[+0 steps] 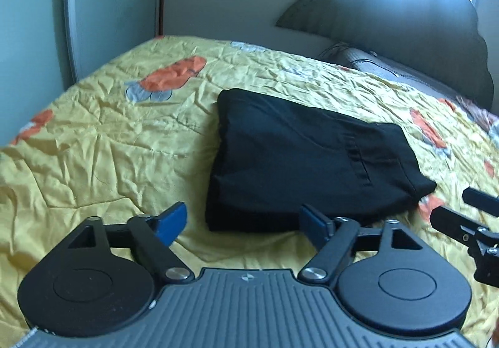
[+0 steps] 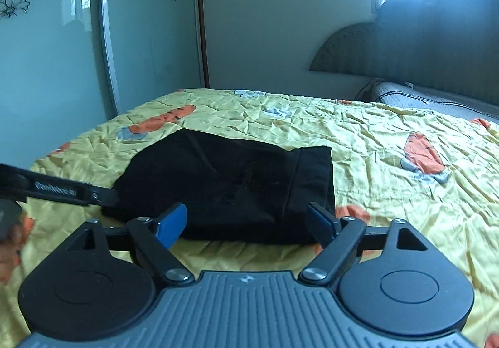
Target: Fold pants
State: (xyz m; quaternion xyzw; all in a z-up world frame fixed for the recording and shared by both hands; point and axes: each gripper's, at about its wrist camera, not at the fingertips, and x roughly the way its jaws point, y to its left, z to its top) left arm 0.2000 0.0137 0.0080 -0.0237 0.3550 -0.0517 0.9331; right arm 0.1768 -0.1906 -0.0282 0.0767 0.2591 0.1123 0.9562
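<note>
Near the bed's front edge we are finding the black pants [image 1: 305, 160] lying folded into a compact bundle on the yellow quilt [image 1: 109, 135], apparently set down finished. Both the left gripper [image 1: 241, 224] and right gripper [image 2: 248, 221] are standing wide, holding nothing. Inner layers are staying hidden; blur is obscuring seams.
</note>
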